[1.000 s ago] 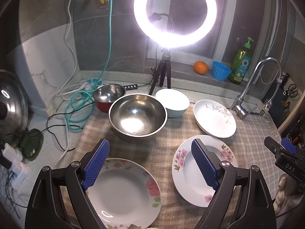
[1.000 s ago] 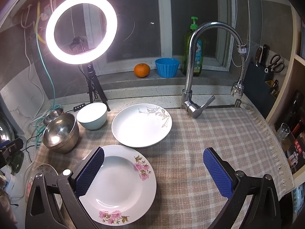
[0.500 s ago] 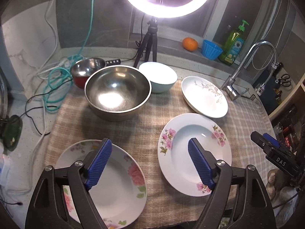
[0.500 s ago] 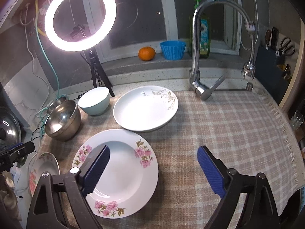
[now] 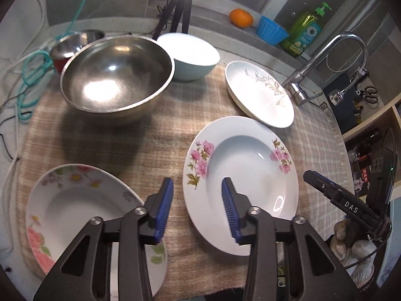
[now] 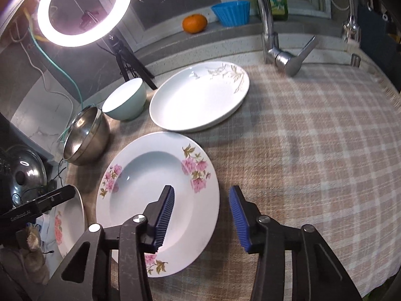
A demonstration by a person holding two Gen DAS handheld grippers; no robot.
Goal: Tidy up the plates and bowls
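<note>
A deep plate with pink flowers (image 5: 240,165) (image 6: 150,175) lies on the checked cloth. My left gripper (image 5: 196,185) hovers over its left rim and my right gripper (image 6: 201,192) over its right rim. Both pairs of jaws are closing with the rim between them, and the pads do not touch it. A second flowered plate (image 5: 75,200) lies at the near left. Behind stand a large steel bowl (image 5: 115,75), a pale blue bowl (image 5: 190,55), a small steel bowl (image 5: 72,45) and a white plate with a brown sprig (image 5: 258,95).
A tap (image 6: 273,37) rises at the back right of the checked cloth (image 6: 313,138). The ring light's tripod (image 5: 180,5) stands behind the bowls. Cables (image 5: 32,75) lie at the left. An orange (image 6: 195,23), a blue cup (image 6: 231,12) and a soap bottle (image 5: 305,31) sit on the sill.
Both grippers have sunk and tipped downward toward the pink-flowered plate. Their jaws have narrowed from wide open to about a third of that width.
</note>
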